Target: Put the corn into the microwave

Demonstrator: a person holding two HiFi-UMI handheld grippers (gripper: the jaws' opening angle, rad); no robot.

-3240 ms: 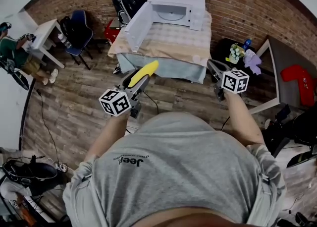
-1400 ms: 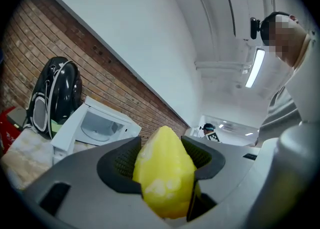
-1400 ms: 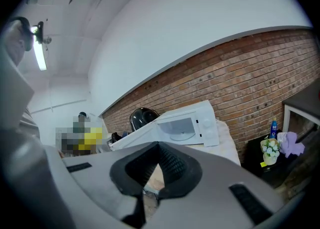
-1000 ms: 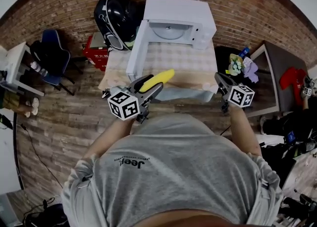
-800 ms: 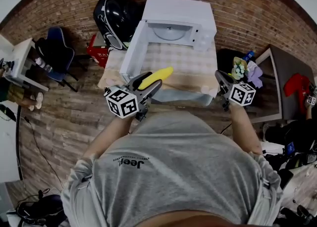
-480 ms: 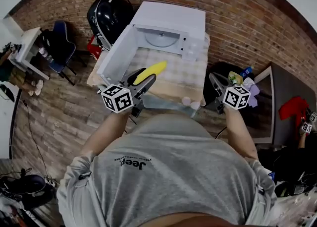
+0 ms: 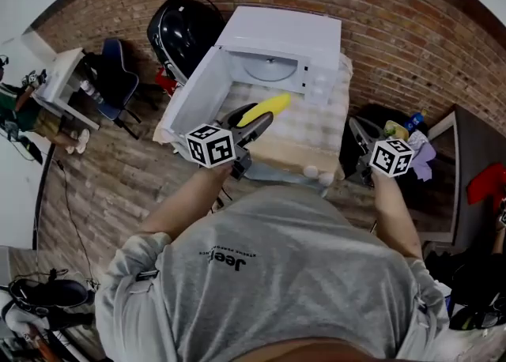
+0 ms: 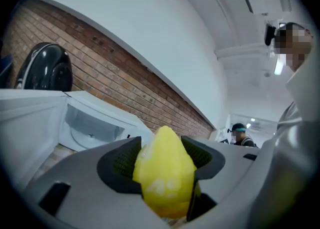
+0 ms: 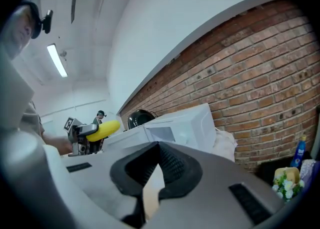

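The yellow corn (image 7: pixel 266 107) is clamped lengthwise in my left gripper (image 7: pixel 254 121), its tip sticking out past the jaws. It hangs over the checked tablecloth (image 7: pixel 320 127), just in front of the white microwave (image 7: pixel 277 52), whose door (image 7: pixel 198 88) stands swung open to the left. In the left gripper view the corn (image 8: pixel 165 173) fills the space between the pads (image 8: pixel 122 160), with the microwave's cavity (image 8: pixel 92 123) ahead on the left. My right gripper (image 7: pixel 356 126) hovers by the table's right corner with nothing in it, its jaws (image 9: pixel 159 145) together. From there I see the corn (image 9: pixel 102 129) off to the left.
A black rounded case (image 7: pixel 182 24) sits left of the microwave. A blue chair (image 7: pixel 118 84) and a white side table (image 7: pixel 67 76) stand further left. On the right are a grey desk (image 7: pixel 474 147), flowers and a blue bottle (image 7: pixel 411 125). A brick wall backs the table.
The person has stepped up to the table. My left gripper has carried the corn out over the cloth toward the open microwave. The right gripper came along to the table's right corner.
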